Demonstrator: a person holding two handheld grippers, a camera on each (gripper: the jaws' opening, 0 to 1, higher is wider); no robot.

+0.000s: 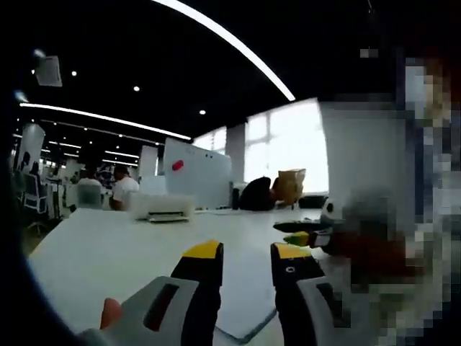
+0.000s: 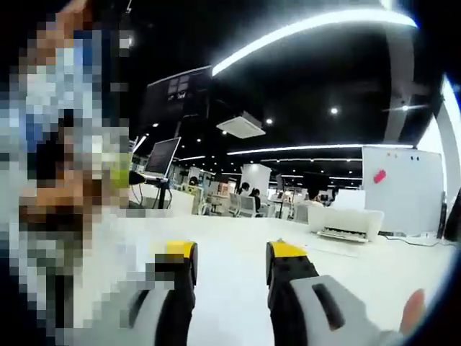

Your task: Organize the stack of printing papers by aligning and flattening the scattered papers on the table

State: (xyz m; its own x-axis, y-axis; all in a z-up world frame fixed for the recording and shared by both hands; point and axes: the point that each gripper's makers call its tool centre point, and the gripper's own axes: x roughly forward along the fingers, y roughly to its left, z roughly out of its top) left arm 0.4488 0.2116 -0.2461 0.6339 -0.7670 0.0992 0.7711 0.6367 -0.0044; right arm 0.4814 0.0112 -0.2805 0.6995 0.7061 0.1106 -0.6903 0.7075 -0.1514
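Two hand-held grippers are raised over a white table (image 1: 101, 252), each with yellow-tipped black jaws standing apart and nothing between them. Left gripper (image 1: 246, 254): in the left gripper view its jaws are moderately spread, and directly beyond and beneath them, on the table's near part, lies the stack of printing papers (image 1: 245, 303), a flat white sheet pile whose near corner shows between the jaws; the jaws do not appear to touch it. A fingertip (image 1: 109, 313) of the person holding the tool shows at the lower left of this gripper. Farther back on the table from the papers stands a white printer (image 1: 160, 207), and behind the printer a whiteboard (image 1: 196, 173) bearing a red mark. Seated people are visible beyond the table's far edge, left of the printer. Right gripper (image 2: 232, 261): in the right gripper view its jaws are likewise parted and empty above the bare tabletop. The same printer (image 2: 344, 223) sits on the table to the right of these jaws, with the whiteboard (image 2: 400, 186) behind it; a monitor (image 2: 163, 156) on a stand rises at the table's far left.
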